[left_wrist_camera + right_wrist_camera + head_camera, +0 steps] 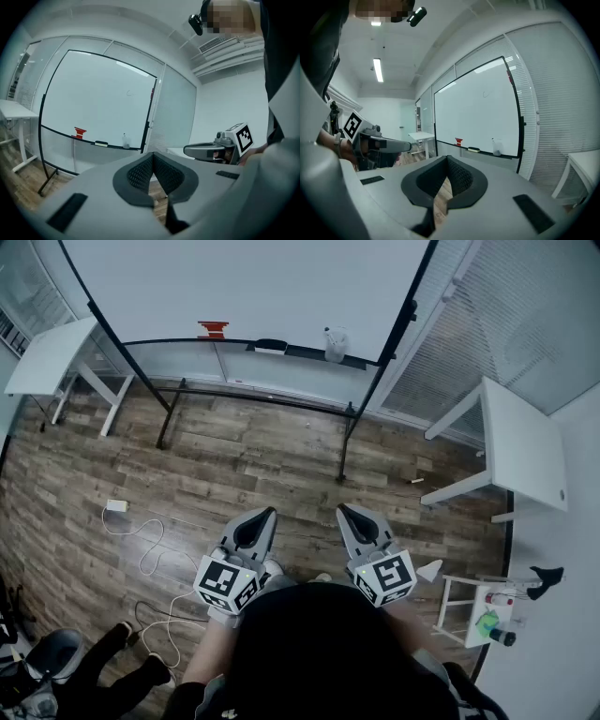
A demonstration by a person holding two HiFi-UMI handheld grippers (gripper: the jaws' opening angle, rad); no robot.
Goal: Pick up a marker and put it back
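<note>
Tool left (270, 513), tool right (342, 510) (two, closed)

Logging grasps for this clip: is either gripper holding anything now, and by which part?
Nothing is held. The left gripper and right gripper each have jaws together with nothing between them, well short of the whiteboard tray.

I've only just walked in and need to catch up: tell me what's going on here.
A person stands facing a whiteboard, the left hand-held gripper and right hand-held gripper held out in front. Both have jaws together with nothing between them. The board's tray carries a red item, an eraser and a small clear holder, some way off across the wooden floor. Nothing has been picked up yet.
</note>
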